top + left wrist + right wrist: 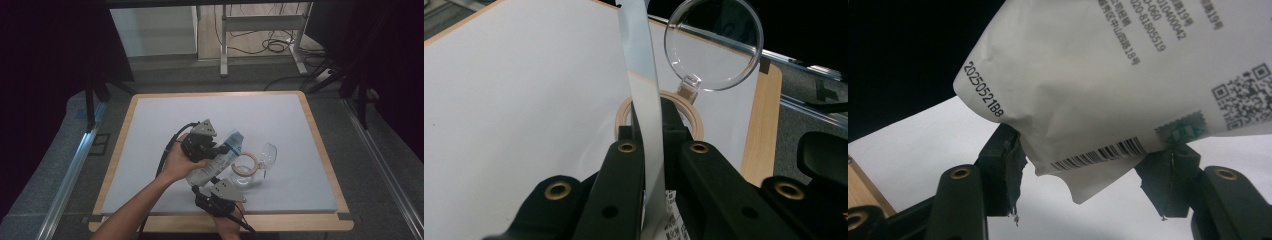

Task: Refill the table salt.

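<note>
A white pouch (218,161) with a blue top hangs tilted above the mat, held at both ends. My left gripper (224,148) is shut on its upper edge, which shows as a thin silvery strip (644,85) between the jaws of that gripper (651,112). From below, my right gripper (208,181) is shut on the pouch's bottom corner; in the right gripper view the printed pouch (1098,75) sits between the pads of that gripper (1090,150). Just right of the pouch stands a clear jar (244,175) with a wooden ring (694,119) at its mouth and its clear lid (714,45) hinged open.
A grey mat (165,125) covers the wooden-edged table (321,150). Beyond the far edge stand a desk frame (223,45) and loose cables on the floor. Metal rails (70,170) run along both sides of the table.
</note>
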`<action>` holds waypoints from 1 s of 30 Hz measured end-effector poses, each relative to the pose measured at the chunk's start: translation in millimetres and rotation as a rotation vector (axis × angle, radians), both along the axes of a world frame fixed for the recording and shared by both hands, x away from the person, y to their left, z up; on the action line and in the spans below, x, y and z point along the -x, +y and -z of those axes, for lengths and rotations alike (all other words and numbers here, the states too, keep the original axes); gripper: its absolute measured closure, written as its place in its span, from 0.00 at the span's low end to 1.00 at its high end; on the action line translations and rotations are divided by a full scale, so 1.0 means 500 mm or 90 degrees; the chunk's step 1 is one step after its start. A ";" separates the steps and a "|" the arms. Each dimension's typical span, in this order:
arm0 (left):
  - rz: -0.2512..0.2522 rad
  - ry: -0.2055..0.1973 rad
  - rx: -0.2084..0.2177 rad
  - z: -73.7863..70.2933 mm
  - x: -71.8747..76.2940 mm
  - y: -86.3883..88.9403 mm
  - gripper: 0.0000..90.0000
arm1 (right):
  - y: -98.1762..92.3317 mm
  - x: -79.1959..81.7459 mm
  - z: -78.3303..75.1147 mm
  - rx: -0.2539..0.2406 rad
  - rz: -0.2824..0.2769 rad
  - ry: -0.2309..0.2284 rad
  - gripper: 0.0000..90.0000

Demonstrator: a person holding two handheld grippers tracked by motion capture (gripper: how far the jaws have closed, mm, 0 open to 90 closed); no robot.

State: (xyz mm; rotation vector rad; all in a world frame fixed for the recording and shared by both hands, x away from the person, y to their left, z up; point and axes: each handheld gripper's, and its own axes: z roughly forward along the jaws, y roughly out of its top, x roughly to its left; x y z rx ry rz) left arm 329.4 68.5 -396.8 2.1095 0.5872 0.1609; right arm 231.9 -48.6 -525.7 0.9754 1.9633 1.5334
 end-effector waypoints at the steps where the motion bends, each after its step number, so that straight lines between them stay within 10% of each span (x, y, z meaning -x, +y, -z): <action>1: 0.000 0.000 0.000 0.000 0.000 0.000 1.00 | 0.000 0.000 0.000 0.000 0.000 0.000 0.45; 30: 0.008 -0.001 -0.019 -0.003 -0.003 -0.019 1.00 | 0.004 -0.004 -0.007 -0.007 0.011 0.004 0.47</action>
